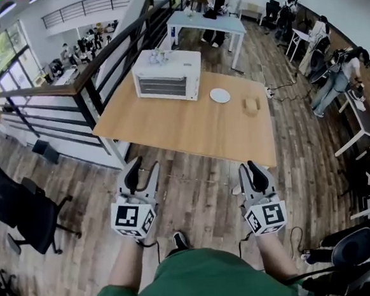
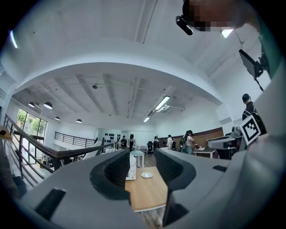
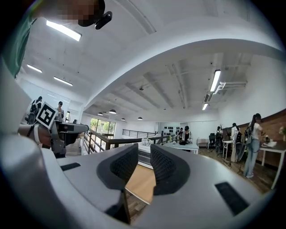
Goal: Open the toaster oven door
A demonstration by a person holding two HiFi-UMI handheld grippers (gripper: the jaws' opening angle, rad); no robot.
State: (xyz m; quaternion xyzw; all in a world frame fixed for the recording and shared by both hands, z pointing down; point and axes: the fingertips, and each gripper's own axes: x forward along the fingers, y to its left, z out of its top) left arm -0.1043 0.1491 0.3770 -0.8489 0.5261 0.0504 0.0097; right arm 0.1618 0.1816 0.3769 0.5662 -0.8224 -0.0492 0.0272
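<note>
Only head view shows a block [image 1: 252, 105] right of the oven [image 1: 166, 75]; my left claw [image 1: 143, 165], right claw [image 1: 249, 166] spread, empty.

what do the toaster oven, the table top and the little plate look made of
Toaster oven: likely white painted metal, smooth boxy shell; darker door front, perhaps glass. Table: wood or wood-look laminate, even tan matte top. Plate: white, possibly ceramic, too small to tell.
</note>
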